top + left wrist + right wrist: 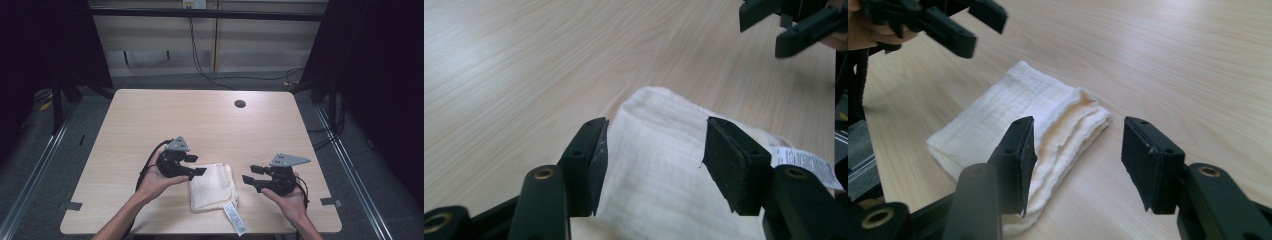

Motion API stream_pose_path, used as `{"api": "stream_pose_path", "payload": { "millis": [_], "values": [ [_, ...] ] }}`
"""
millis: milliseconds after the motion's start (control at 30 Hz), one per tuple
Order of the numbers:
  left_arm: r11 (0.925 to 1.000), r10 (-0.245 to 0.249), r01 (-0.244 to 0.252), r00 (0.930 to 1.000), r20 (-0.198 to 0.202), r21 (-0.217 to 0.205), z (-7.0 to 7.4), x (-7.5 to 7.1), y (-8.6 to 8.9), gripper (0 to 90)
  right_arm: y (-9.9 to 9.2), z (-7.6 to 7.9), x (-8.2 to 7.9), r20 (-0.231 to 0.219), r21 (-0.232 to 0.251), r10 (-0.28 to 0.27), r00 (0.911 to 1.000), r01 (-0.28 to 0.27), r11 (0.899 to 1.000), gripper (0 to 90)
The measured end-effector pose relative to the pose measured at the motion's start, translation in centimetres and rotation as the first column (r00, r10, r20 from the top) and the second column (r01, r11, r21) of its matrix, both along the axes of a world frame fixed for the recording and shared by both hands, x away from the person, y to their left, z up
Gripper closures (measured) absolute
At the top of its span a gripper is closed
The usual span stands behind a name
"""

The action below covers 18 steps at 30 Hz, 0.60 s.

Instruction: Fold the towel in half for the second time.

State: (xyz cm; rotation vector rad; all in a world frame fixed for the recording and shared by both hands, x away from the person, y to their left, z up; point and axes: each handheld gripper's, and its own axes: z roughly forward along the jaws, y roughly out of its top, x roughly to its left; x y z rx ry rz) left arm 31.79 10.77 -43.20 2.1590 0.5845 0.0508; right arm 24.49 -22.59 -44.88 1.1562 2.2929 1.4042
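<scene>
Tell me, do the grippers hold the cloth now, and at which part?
Nothing is held. The left gripper and right gripper are open beside the folded cloth, which lies on the table.

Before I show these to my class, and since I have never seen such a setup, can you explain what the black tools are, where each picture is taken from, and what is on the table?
A person holds two hand tools: the left black two-jaw gripper and the right black two-jaw gripper. One picture comes from a fixed camera above, looking down on the pale wooden table. The other two come from small cameras riding on each gripper, looking along its own jaws. On the table lies a folded cream cloth with a white printed label at its near corner. Both grippers stand open and hold nothing; the cloth lies flat between them, the left gripper's jaws just over its edge. A small dark round hole sits at the table's far side.
</scene>
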Motion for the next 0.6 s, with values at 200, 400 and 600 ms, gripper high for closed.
{"api": "stream_pose_path", "payload": {
  "millis": [200, 400, 600],
  "values": [
    [0.9989, 0.045, -0.046, 0.9989, 0.01, 0.007, -0.1, -1.0, 2.9, 37.2, -1.6, -0.1, -0.4, 0.002, -0.015, -0.038, 0.9993, 0.038, 0.999, 46.4],
    [0.994, 0.106, -0.106, 0.9944, -0.001, 0.026, -1.1, -2.2, 5.7, 32.4, -3.6, -0.7, -1.0, 0.003, -0.026, -0.091, 0.9958, 0.091, 0.995, 44.9],
    [0.9865, 0.163, -0.163, 0.9864, -0.019, 0.018, -2.2, -3.7, 8.5, 29.4, -5.2, -1.3, -1.6, 0.012, -0.036, -0.135, 0.9907, 0.136, 0.99, 42.8]
  ]
}}
